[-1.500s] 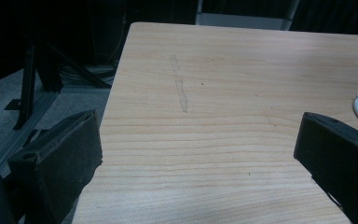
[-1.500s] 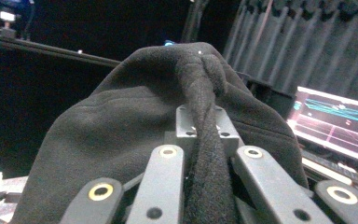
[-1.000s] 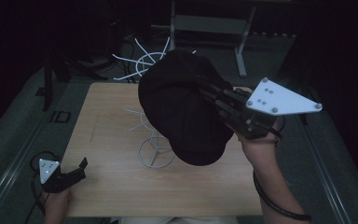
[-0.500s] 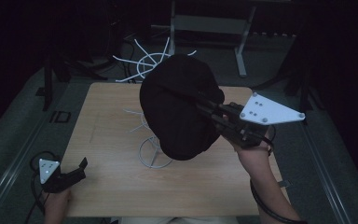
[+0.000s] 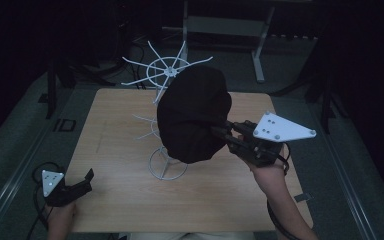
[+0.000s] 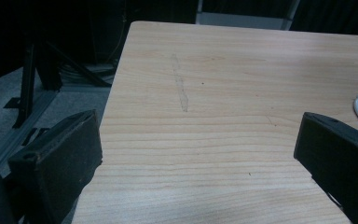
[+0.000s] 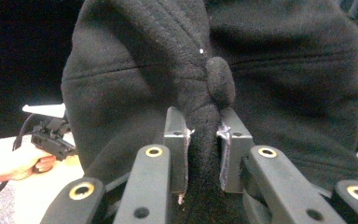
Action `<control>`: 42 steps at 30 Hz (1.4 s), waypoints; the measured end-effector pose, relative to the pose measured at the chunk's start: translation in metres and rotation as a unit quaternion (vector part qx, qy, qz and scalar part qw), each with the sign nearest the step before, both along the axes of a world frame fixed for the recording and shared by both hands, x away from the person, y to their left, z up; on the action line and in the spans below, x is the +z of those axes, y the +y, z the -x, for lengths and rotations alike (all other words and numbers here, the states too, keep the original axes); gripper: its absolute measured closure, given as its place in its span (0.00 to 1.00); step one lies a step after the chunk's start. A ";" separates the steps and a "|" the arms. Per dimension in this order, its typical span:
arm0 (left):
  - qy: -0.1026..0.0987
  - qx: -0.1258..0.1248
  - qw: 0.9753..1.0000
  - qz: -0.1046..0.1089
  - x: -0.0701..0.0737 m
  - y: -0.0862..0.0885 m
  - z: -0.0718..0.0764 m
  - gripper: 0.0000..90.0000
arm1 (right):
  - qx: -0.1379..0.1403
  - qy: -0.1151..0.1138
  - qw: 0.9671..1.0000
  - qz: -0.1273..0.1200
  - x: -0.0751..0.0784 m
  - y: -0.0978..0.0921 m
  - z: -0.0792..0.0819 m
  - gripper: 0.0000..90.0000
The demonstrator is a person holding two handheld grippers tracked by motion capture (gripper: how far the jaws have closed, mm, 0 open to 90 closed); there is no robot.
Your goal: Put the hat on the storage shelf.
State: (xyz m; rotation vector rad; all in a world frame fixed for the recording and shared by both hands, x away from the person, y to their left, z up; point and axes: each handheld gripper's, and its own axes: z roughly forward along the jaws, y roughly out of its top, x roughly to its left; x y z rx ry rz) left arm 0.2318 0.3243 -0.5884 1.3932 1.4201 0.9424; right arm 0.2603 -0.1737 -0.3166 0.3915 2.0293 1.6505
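A: Start nearest the person. What's at the bottom edge?

B: Two hands, one gripper in each. The left gripper [image 5: 82,182] sits low at the table's near left corner, its two jaws spread wide over bare wood (its own view shows the wooden table [image 6: 223,93] running between them, with a faint scratch along the grain).

A: And the other one?

B: The right gripper [image 5: 219,131] is lifted above the table's right half, a grey three-cornered plate on top. Its jaws are pinched on a fold of one black fleece cap [image 5: 192,115]. In the right gripper view the fabric bunches between the two metal pads [image 7: 175,135], and the cap's single top button [image 7: 220,81] sits just above them.

A: So where does the cap hang?

B: In the air over the middle of the table, in front of a white wire rack [image 5: 167,75]. One rack, with a ring base on the table, a ring of spokes on top, and some lower prongs partly hidden by the cap.

A: Touching the rack?

B: Can't tell; the cap covers the stem.

A: Beyond that?

B: A grey metal stand [image 5: 225,25] on the dark floor behind the table.
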 end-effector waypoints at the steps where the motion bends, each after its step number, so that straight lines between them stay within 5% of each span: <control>1: 0.000 0.000 1.000 0.000 0.000 0.000 0.000 0.02 | 0.001 0.001 1.000 -0.003 -0.002 -0.001 0.000 0.85; 6: 0.000 0.000 1.000 0.000 0.000 0.000 0.000 0.02 | 0.006 0.008 1.000 -0.015 -0.007 -0.005 -0.001 0.81; 12: 0.000 0.000 1.000 -0.001 0.000 0.000 0.000 0.02 | 0.011 0.012 1.000 -0.020 -0.009 -0.006 -0.002 0.63; 21: -0.001 0.001 1.000 0.001 0.000 0.000 0.000 0.02 | -0.015 0.001 0.998 -0.057 -0.003 -0.030 0.002 0.45; 30: -0.001 0.001 1.000 0.001 0.000 0.000 0.000 0.02 | -0.050 0.016 0.997 -0.054 -0.011 -0.056 -0.004 0.32; 33: 0.001 0.001 1.000 0.000 0.000 0.000 0.000 0.02 | -0.082 0.034 0.994 -0.056 -0.028 -0.073 -0.014 0.24; 42: 0.000 0.001 1.000 0.001 0.000 0.000 0.000 0.02 | -0.103 0.083 0.991 -0.037 -0.062 -0.092 -0.032 0.16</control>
